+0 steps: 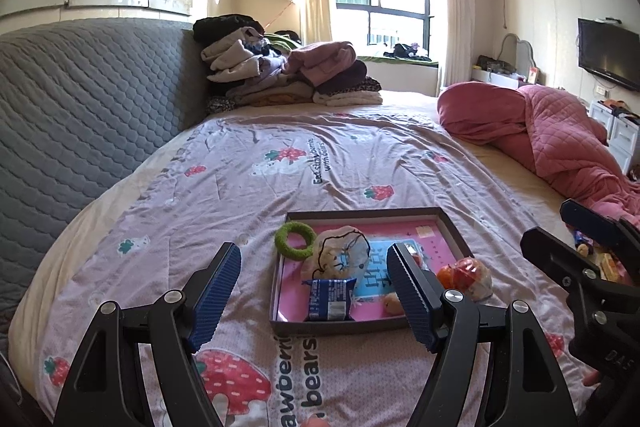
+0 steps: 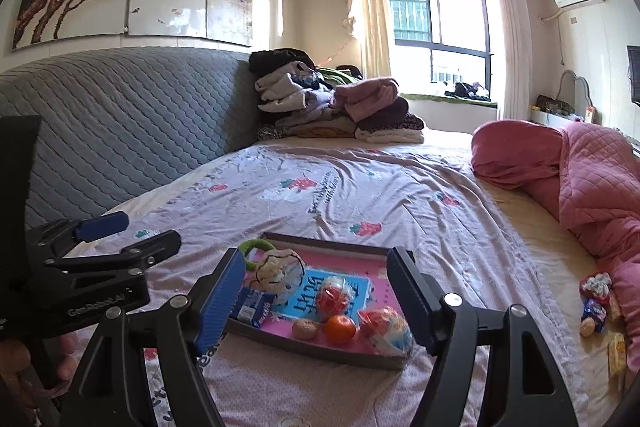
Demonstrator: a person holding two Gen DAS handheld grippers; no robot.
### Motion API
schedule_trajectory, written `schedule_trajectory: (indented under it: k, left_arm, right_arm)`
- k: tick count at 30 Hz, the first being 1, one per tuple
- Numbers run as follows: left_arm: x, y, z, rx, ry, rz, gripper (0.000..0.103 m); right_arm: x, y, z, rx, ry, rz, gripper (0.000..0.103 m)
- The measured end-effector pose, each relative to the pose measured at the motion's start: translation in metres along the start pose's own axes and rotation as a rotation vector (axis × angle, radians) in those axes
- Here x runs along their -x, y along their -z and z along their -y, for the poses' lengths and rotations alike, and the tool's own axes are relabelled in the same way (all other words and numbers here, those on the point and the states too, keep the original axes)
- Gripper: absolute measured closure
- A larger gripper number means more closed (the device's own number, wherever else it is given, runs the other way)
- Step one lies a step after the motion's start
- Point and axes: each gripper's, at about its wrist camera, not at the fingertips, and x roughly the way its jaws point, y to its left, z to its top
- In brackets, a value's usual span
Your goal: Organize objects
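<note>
A shallow brown tray (image 1: 362, 214) with a pink floor lies on the bed; it also shows in the right wrist view (image 2: 332, 245). In it are a green ring (image 1: 295, 239), a clear pouch with a plush toy (image 1: 340, 257), a blue snack packet (image 1: 329, 299), an orange (image 2: 339, 327), a small nut-like ball (image 2: 306, 329) and wrapped red-and-white eggs (image 2: 385, 325). My left gripper (image 1: 314, 291) is open and empty above the tray's near edge. My right gripper (image 2: 316, 301) is open and empty over the tray. Each gripper shows at the edge of the other's view.
Several loose snacks and wrapped items (image 2: 596, 301) lie on the bed at the right, beside a pink quilt (image 2: 580, 179). A pile of folded clothes (image 1: 288, 75) sits at the far end. A grey padded headboard (image 1: 80, 131) runs along the left.
</note>
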Motion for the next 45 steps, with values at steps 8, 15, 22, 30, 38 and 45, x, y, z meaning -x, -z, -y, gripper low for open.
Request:
schedule_trajectory:
  k: [8, 15, 22, 30, 38, 45]
  left_arm:
    - [0.002, 0.015, -0.005, 0.002, 0.006, -0.015, 0.026]
    - [-0.003, 0.028, -0.006, 0.000, 0.009, -0.034, 0.026]
    - [-0.008, 0.037, -0.005, -0.004, 0.011, -0.050, 0.026]
    - [-0.021, 0.050, -0.005, -0.006, -0.001, -0.085, 0.026]
    - [-0.033, 0.061, -0.008, -0.001, -0.002, -0.117, 0.026]
    - [-0.041, 0.070, -0.006, 0.001, 0.004, -0.136, 0.026]
  right_arm:
    - [-0.001, 0.009, -0.001, -0.021, 0.032, -0.019, 0.030]
    - [-0.002, 0.015, -0.003, -0.034, 0.044, -0.028, 0.030]
    - [-0.005, 0.021, -0.006, -0.038, 0.041, -0.042, 0.030]
    - [-0.012, 0.034, -0.007, -0.035, 0.043, -0.071, 0.030]
    - [-0.017, 0.044, -0.007, -0.030, 0.062, -0.081, 0.030]
    - [-0.023, 0.052, -0.003, -0.045, 0.069, -0.092, 0.030]
